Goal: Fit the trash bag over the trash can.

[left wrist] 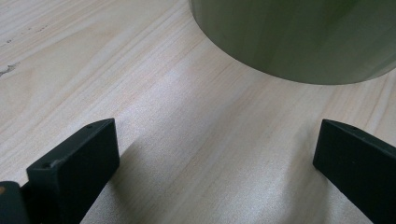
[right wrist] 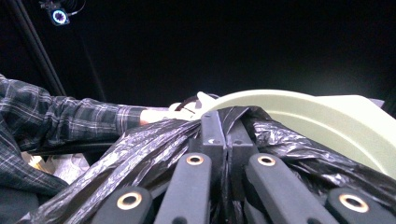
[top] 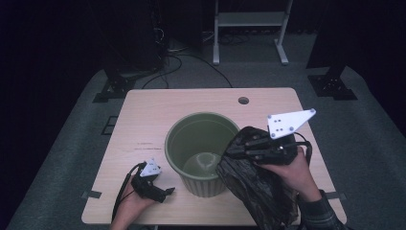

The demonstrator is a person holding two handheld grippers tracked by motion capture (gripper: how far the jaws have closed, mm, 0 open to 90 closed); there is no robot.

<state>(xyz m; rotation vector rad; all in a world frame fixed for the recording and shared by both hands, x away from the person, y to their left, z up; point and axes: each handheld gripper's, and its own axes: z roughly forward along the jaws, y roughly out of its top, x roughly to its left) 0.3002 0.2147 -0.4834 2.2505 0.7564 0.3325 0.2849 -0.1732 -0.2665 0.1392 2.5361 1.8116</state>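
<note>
A green round bin (top: 203, 152) stands upright in the middle of the wooden table (top: 143, 115). My right gripper (top: 243, 139) is shut on a black plastic bag (top: 253, 189) and holds it against the bin's right rim; the bag hangs down to the table's front edge. In the right gripper view the closed jaws pinch the black bag (right wrist: 140, 149) beside the bin's pale green rim (right wrist: 299, 105). My left gripper (top: 168, 191) rests low on the table left of the bin, open with nothing between its fingers (left wrist: 79, 163). The bin's base (left wrist: 299, 42) lies just ahead of it.
A small round hole (top: 243, 100) sits near the table's far edge. Bare tabletop lies left of and behind the bin. A white metal stand (top: 250, 28) and dark equipment legs (top: 115, 81) with cables stand on the grey floor beyond.
</note>
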